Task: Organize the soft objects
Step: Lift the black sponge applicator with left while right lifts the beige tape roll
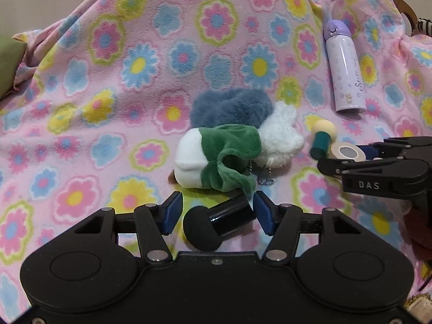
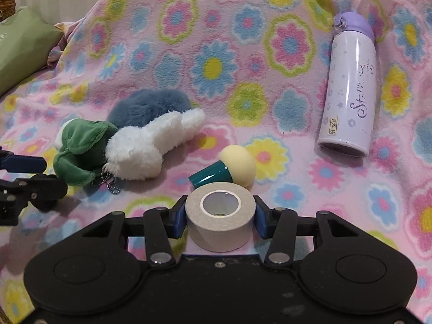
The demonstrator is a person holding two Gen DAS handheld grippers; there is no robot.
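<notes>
Plush toys, one green-and-white (image 1: 216,159), one fluffy white (image 1: 280,137) and one blue-grey (image 1: 229,105), lie bunched on the floral blanket (image 1: 108,81) just ahead of the left gripper (image 1: 216,213), whose fingers clamp a black sponge applicator (image 1: 218,221). From the right wrist, the right gripper (image 2: 220,216) has its fingers clamped on a tape roll (image 2: 220,216); the plush pile sits ahead-left, a yellow-headed teal applicator (image 2: 226,170) just ahead, a lilac bottle (image 2: 348,91) farther right.
</notes>
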